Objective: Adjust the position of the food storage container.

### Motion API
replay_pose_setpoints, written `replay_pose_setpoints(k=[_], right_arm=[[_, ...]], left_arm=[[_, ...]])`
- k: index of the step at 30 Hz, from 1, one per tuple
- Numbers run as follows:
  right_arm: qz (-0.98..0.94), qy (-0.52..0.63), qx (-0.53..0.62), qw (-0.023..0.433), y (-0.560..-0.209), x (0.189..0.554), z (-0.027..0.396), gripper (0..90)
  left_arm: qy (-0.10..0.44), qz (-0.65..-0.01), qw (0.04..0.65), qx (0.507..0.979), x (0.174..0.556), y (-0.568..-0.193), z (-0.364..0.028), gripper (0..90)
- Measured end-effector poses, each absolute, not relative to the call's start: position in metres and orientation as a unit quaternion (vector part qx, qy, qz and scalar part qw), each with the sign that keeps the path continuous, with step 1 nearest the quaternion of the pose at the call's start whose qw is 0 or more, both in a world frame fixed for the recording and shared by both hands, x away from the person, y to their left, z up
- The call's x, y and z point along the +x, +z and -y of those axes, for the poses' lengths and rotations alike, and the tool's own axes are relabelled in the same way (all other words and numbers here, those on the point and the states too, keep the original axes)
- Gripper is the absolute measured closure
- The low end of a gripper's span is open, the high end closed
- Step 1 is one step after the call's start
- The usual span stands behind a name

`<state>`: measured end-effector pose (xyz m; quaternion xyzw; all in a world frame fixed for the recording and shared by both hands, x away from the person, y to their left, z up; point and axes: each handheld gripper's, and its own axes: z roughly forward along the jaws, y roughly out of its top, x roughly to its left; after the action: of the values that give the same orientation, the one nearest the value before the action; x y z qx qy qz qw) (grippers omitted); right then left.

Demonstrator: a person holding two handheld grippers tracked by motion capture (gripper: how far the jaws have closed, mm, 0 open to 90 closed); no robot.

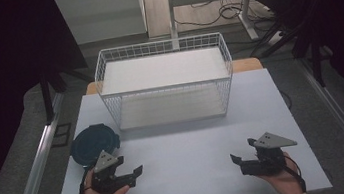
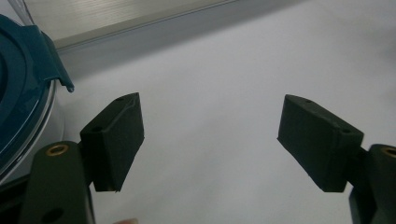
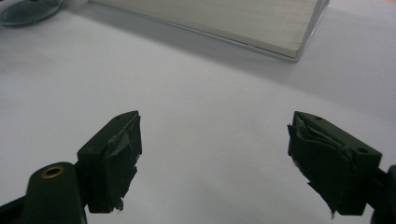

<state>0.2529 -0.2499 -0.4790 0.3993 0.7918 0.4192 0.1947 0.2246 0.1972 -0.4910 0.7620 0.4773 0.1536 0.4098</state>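
A round container with a dark teal lid [image 1: 94, 144] sits at the table's left edge; its lid and clear wall show in the left gripper view [image 2: 21, 88] at the far left. My left gripper [image 1: 135, 175] rests low just in front of it, held in a hand, jaws wide apart with nothing between them [image 2: 210, 140]. My right gripper [image 1: 239, 161] lies near the table's front right, held in the other hand, jaws also apart and empty [image 3: 215, 158]. The two grippers point toward each other.
A white two-tier wire shelf [image 1: 165, 80] stands at the back middle of the pale table [image 1: 186, 140]; its lower board shows in the right gripper view [image 3: 224, 21]. Metal rails run along both sides of the table.
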Motion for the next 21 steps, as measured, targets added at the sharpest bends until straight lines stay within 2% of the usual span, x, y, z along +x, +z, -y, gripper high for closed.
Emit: replay_pose_setpoints(k=[4,21], right_arm=[[-0.791,0.429,0.402,0.169,-0.4794,0.2559,0.2536,19.9],[-0.791,0.423,0.411,0.161,-0.4841,0.2622,0.2559,23.3]], left_arm=[[0.153,-0.483,0.408,0.760,0.2253,-0.4922,-0.1953,22.8],[0.152,-0.469,0.407,0.769,0.2219,-0.4908,-0.1955,25.4]])
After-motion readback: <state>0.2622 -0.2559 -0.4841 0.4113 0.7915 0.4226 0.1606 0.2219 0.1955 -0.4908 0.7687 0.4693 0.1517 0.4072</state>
